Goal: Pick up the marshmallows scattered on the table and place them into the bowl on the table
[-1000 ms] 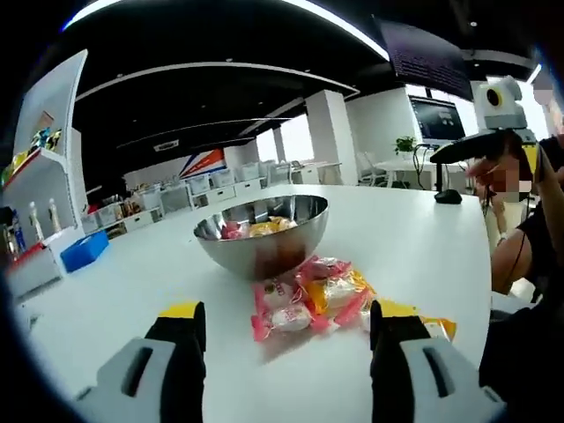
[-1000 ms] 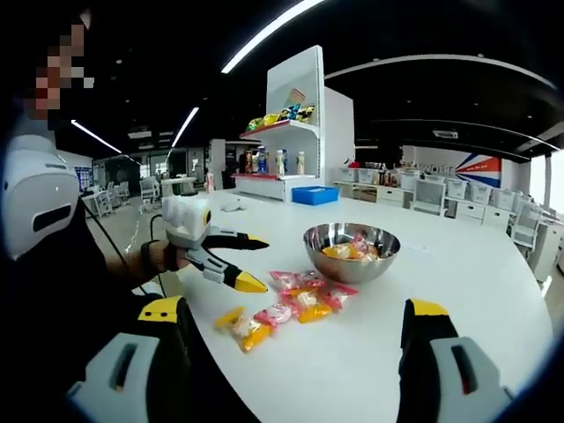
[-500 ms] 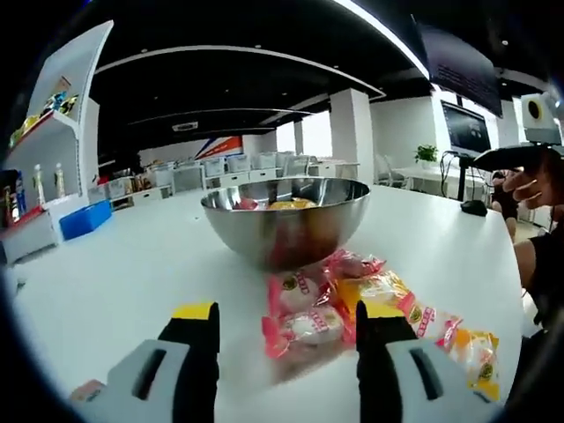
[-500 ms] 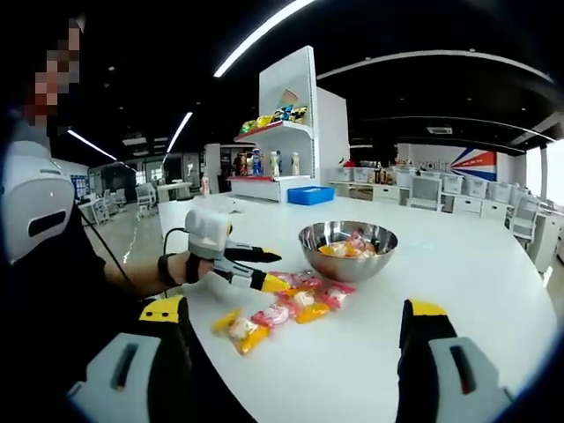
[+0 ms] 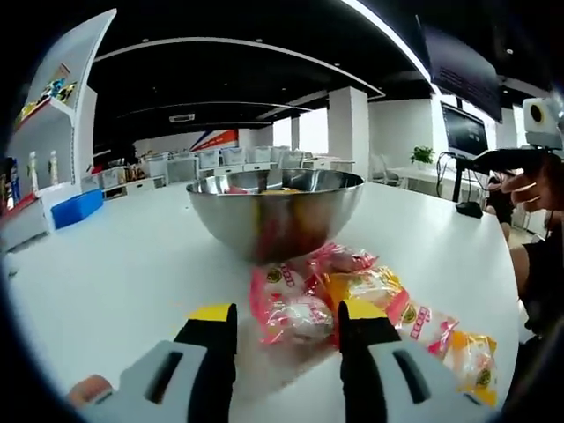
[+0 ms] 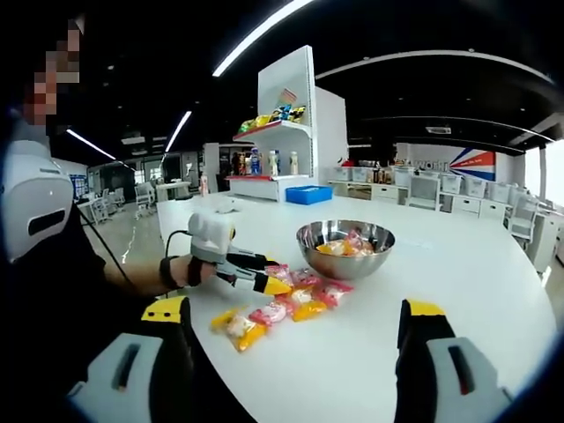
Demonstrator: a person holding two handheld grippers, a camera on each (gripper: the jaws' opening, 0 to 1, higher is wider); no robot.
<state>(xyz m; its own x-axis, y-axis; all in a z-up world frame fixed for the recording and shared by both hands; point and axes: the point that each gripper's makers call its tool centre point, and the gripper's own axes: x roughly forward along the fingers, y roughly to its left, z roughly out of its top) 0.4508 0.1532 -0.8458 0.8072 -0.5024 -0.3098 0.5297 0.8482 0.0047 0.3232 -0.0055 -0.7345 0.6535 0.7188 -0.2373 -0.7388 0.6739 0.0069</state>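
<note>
marshmallows (image 5: pixel 339 295) on table (image 5: pixel 115 273) — before bowl (image 5: pixel 275 211)

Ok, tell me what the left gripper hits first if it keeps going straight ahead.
The left gripper would first meet the pink-wrapped marshmallow lying between its open jaws; the steel bowl stands behind that, though depth is hard to judge.
</note>
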